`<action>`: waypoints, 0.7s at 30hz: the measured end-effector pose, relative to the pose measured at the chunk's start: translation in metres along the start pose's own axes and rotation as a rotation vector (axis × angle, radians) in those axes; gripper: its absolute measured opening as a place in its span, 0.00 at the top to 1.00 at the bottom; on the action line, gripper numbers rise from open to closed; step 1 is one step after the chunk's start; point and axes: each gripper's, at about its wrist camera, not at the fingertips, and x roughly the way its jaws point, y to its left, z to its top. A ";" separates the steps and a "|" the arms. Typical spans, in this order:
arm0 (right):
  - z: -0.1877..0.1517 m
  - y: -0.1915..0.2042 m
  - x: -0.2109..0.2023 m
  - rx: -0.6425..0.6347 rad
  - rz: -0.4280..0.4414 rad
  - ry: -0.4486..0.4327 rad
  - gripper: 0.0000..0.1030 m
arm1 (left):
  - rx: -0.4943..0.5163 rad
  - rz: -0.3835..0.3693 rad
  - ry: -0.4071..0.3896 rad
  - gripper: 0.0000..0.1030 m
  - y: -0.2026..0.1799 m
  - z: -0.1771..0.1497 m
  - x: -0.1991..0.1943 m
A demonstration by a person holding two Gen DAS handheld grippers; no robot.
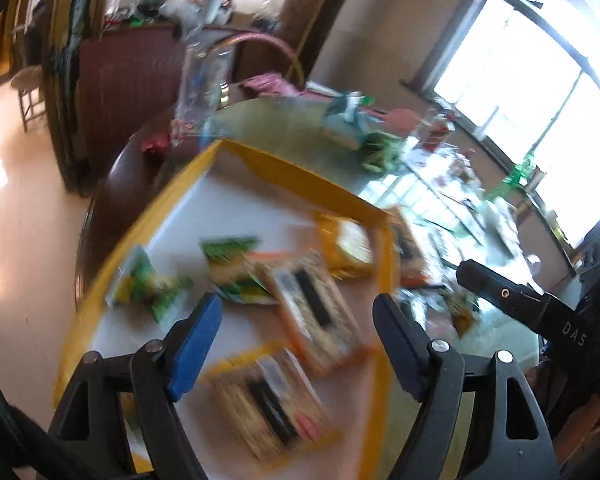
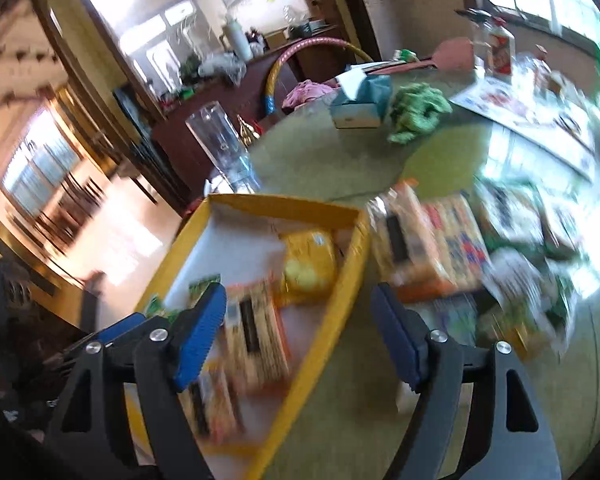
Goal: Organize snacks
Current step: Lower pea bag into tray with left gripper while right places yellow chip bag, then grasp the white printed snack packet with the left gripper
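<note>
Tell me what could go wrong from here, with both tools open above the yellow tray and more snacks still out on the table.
1. The tall clear glass stands just past the yellow tray; a sweeping arm could topple it.
2. The loose snack packets lie heaped beside the tray, so the right tool may pinch two at once.
3. The packets in the tray already overlap; adding more may pile them rather than order them.

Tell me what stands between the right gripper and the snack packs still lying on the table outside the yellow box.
Nothing visible does. The right gripper is open and empty above the table, and the loose snack packs lie just beyond its fingers, right of the yellow box. Blur hides finer detail.
</note>
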 end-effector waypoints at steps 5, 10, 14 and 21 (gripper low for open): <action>-0.045 -0.061 -0.056 0.155 0.036 -0.048 0.24 | 0.013 -0.092 0.077 0.24 -0.044 -0.027 -0.003; -0.082 -0.119 -0.089 0.283 0.027 -0.070 0.24 | 0.113 -0.107 0.144 0.24 -0.096 -0.044 0.011; -0.098 -0.157 -0.104 0.372 0.003 -0.086 0.24 | 0.149 -0.100 0.182 0.24 -0.123 -0.053 0.029; -0.114 -0.196 -0.108 0.430 -0.009 -0.080 0.24 | 0.097 -0.042 0.236 0.24 -0.142 -0.052 0.078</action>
